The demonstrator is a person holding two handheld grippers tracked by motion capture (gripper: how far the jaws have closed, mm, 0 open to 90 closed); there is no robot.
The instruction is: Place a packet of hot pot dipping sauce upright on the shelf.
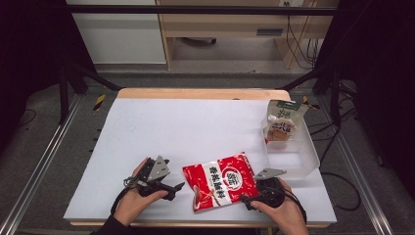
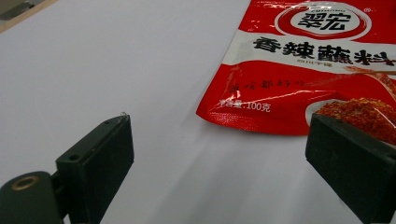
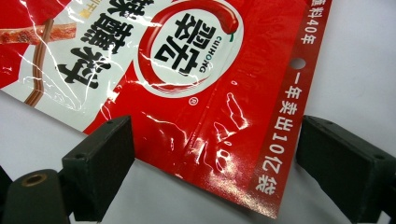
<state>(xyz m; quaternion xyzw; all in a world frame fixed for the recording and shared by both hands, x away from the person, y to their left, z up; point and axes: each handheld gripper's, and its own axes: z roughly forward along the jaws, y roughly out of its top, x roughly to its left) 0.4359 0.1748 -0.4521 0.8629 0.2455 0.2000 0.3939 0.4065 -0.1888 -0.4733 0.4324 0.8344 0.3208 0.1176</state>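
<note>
Landmark: the red seasoning packet (image 1: 220, 180), lying flat on the white surface (image 1: 176, 127) close to its near edge, label up, turned at a slant.

Left hand (image 1: 133, 200): near edge of the surface, left of the packet, wrapped around the left tongs.

Left tongs (image 1: 177, 187): released, jaws spread wide, tips pointing at the packet's left edge and stopping just short of it. In the left gripper view the left tongs (image 2: 219, 154) frame bare surface, with the packet's near corner (image 2: 299, 84) lying just beyond the gap; the far jaw overlaps the printed spice picture at the corner, and whether it touches there cannot be told.

Right hand (image 1: 281, 210): near edge of the surface, at the packet's right near corner, holding the right tongs.

Right tongs (image 1: 248, 199): released, jaws wide apart, set at the packet's lower right corner. In the right gripper view the right tongs (image 3: 215, 154) straddle the packet's (image 3: 196, 93) sealed end; the foil lies between the two jaws with neither pressing on it, and the strip with the punched hole runs along by the far jaw.

Clear plastic bin (image 1: 307, 156): beyond the packet to its right, near the right edge of the surface, well apart from both tongs.

Spouted pouch (image 1: 282, 123): standing in the bin's far end, green-topped, leaning against the wall.
</note>
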